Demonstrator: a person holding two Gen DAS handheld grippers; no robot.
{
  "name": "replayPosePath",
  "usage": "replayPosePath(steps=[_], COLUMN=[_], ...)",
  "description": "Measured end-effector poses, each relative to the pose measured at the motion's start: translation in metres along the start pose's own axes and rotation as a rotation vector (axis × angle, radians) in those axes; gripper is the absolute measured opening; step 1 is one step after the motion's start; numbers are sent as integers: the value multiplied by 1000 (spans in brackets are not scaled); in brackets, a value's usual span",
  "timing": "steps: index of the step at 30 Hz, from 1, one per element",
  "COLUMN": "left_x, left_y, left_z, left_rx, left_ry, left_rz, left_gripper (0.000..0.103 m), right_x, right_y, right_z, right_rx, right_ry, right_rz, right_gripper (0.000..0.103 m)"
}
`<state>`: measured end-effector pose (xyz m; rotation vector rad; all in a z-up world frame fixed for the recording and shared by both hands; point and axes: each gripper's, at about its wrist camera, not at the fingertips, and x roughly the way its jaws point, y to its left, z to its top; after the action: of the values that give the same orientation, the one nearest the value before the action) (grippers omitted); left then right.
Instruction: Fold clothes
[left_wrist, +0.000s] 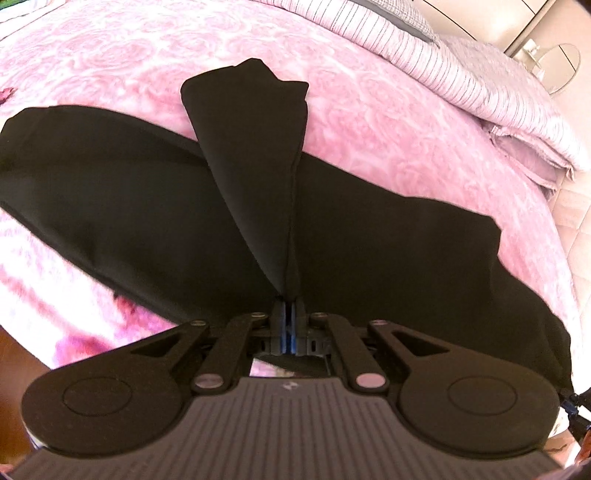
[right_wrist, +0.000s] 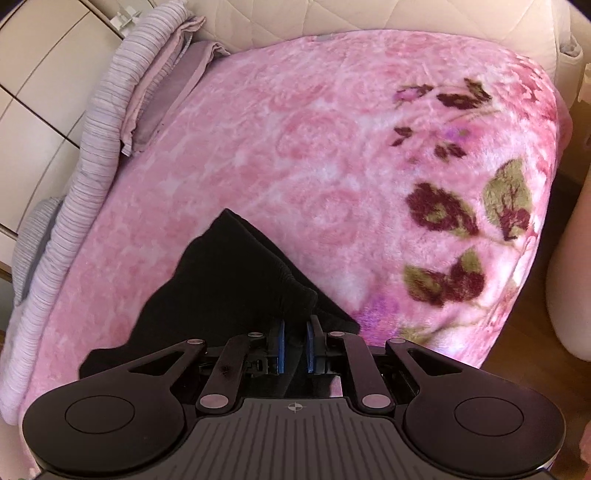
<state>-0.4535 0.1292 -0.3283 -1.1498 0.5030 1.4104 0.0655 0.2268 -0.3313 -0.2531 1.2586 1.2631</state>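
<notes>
Pinching the black garment, left hand-held gripper shows it spread; right hand-held gripper grips its cuff.

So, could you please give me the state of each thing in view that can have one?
left gripper: shut on the black garment, pinching a raised fold.
right gripper: jaws slightly apart with the garment's edge between them.
black garment: spread on the bed, partly lifted, not yet folded.
pink blanket: laid flat over the bed.
striped bedding: bunched along the bed's edge.

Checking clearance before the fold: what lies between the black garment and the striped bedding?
Only bare pink blanket separates the black garment from the striped bedding, seen in the left wrist view.
</notes>
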Motion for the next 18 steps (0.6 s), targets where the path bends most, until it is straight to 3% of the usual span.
replayPosePath(steps=[4,5,8,11,12,15,18], left_x=[19,21,9,-15,-22,-36,-35], left_y=[4,3,-6,-6,-2,17,38], left_z=[-7,-5,-2,-1,0,10,22], left_rx=[-1,4,81,124,123,78,48], left_ry=[40,49,42,18,7,-34,-69], left_rz=[42,53,85,86,81,95,125], left_gripper=[5,6,16,17,17,17,17], right_x=[18,22,20,-1,-9,-19,0], right_y=[-3,1,25,55,65,95,128], right_z=[-5,-4,2,-1,-5,-26,-60], right_rx=[-54,-88,-253,-377,-396,-419,-482], right_ry=[74,93,113,12,-32,-5,134], right_rz=[-60,-82,-242,-349,-349,-163,-38], right_gripper=[13,17,53,57,58,57,57])
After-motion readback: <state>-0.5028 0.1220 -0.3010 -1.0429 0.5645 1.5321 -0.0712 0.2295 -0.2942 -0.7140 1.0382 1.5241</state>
